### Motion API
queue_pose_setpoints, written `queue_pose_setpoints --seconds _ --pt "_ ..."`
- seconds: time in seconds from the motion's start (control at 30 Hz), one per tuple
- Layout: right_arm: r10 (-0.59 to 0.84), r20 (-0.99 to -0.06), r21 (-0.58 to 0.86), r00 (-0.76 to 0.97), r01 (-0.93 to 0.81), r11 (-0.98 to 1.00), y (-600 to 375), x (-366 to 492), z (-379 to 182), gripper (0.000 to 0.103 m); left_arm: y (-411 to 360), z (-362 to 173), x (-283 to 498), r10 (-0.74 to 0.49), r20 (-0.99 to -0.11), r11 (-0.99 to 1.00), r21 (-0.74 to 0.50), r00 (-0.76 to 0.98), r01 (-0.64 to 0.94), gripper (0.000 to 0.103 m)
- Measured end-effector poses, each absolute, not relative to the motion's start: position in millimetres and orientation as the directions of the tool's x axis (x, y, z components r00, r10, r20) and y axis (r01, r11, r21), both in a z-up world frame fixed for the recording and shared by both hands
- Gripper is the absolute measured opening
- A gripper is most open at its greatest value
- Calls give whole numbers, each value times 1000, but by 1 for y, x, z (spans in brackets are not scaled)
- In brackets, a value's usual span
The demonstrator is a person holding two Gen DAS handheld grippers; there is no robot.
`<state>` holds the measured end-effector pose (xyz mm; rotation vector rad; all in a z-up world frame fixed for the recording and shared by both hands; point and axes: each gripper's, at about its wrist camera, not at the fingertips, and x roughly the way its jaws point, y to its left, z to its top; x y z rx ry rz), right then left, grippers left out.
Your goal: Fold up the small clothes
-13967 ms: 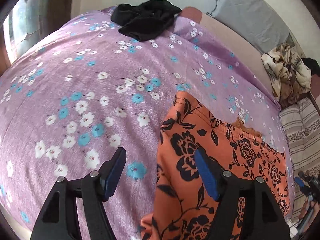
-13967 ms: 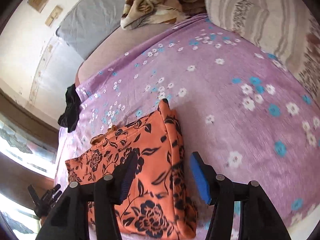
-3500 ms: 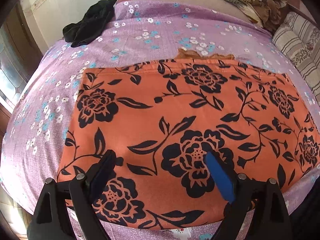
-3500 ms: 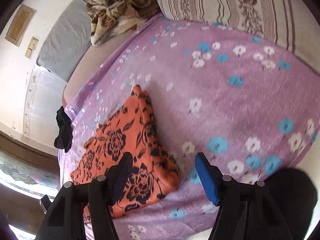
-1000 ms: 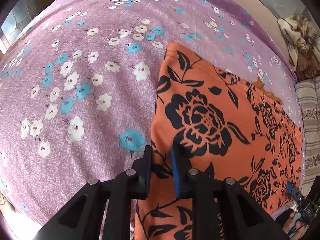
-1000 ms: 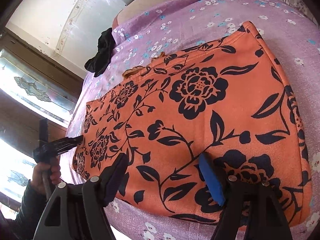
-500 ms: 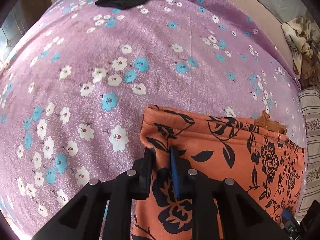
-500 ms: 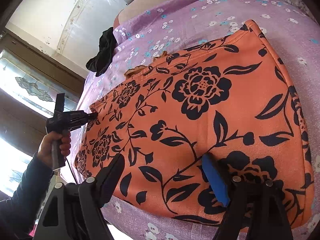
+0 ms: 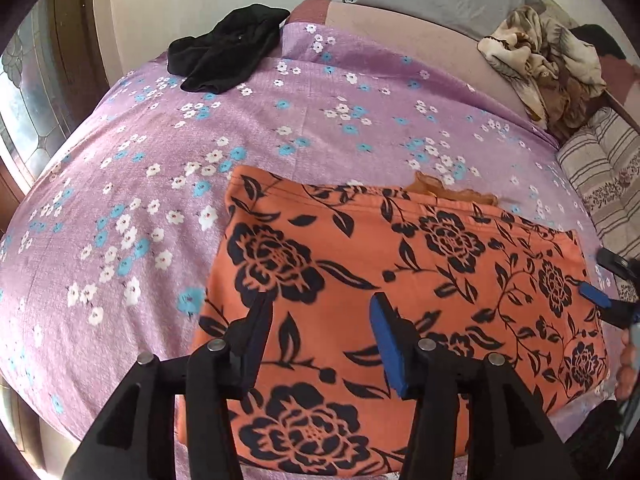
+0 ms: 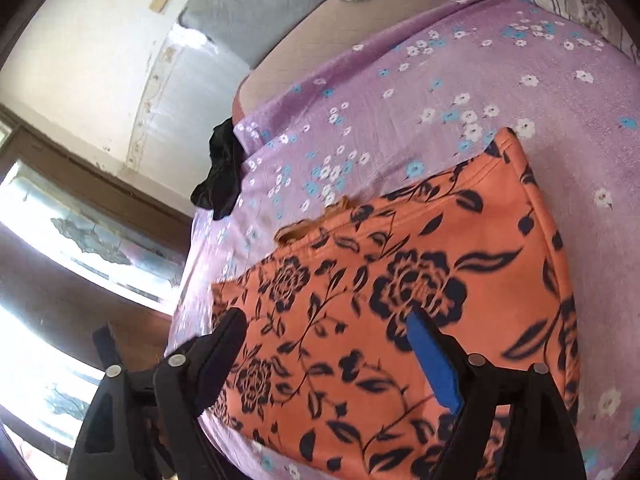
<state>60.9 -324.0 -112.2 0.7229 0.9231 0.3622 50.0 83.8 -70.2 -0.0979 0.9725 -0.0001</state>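
An orange garment with black flowers (image 9: 400,280) lies folded flat on the purple flowered bedspread (image 9: 200,140), near the bed's front edge. My left gripper (image 9: 320,336) is open and empty, hovering over the garment's left front part. My right gripper (image 10: 328,356) is open and empty above the same garment (image 10: 400,300), over its near part. The right gripper's blue pad shows at the right edge of the left wrist view (image 9: 596,296).
A black garment (image 9: 228,52) lies at the far left corner of the bed, also in the right wrist view (image 10: 220,172). A crumpled beige blanket (image 9: 548,68) and a striped pillow (image 9: 604,184) sit at the far right. A window lies left.
My left gripper was shut on the garment's left edge and lifted it; it has now let go and opened. The garment lies flat again. The right gripper stays open over it.
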Motion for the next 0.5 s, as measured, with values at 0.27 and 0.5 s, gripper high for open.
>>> queue_pose_setpoints --seconds 0.27,0.5 --pt "580 -541 804 610 172 569 -371 100 -128 84 73 -88 37 -36 -861 996 -70 508 -48 55" --pt "488 -581 785 651 290 548 -400 115 -141 82 67 -88 33 -6 -856 999 -30 518 -37 66"
